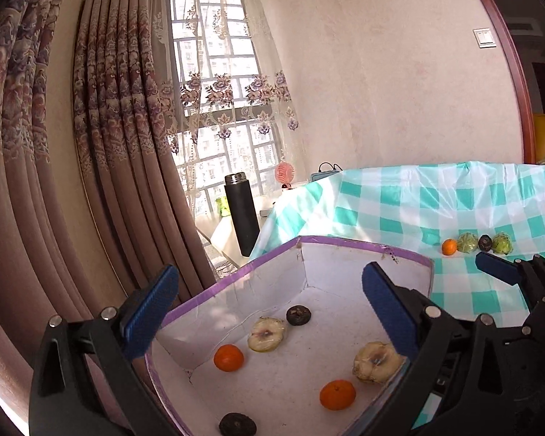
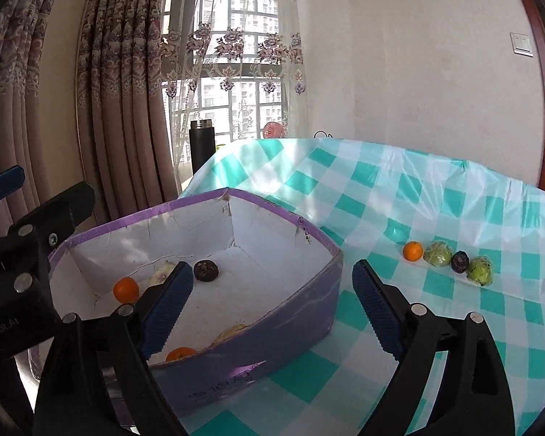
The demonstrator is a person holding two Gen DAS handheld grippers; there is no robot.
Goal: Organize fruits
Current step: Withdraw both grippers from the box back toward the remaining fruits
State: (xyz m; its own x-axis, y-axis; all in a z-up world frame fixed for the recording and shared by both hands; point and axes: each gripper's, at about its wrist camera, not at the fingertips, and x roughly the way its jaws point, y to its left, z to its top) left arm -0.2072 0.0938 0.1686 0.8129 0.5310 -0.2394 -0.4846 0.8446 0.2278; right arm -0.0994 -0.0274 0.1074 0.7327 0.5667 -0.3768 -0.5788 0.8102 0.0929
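Cardboard box (image 2: 258, 330) is holding six fruits while four (image 2: 448, 258) are waiting beside it; both grippers (image 1: 269, 312) (image 2: 272, 312), gaping wide and empty, are risking clipping the box wall.

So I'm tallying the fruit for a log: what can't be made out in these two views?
- Box contents, right wrist view: its near wall and the right gripper finger hide most fruit.
- Dark fruit, left wrist view: cut by the bottom edge.
- Two green wrapped items on the tablecloth: too small to identify.
- Box's printed label: blurred in shadow.
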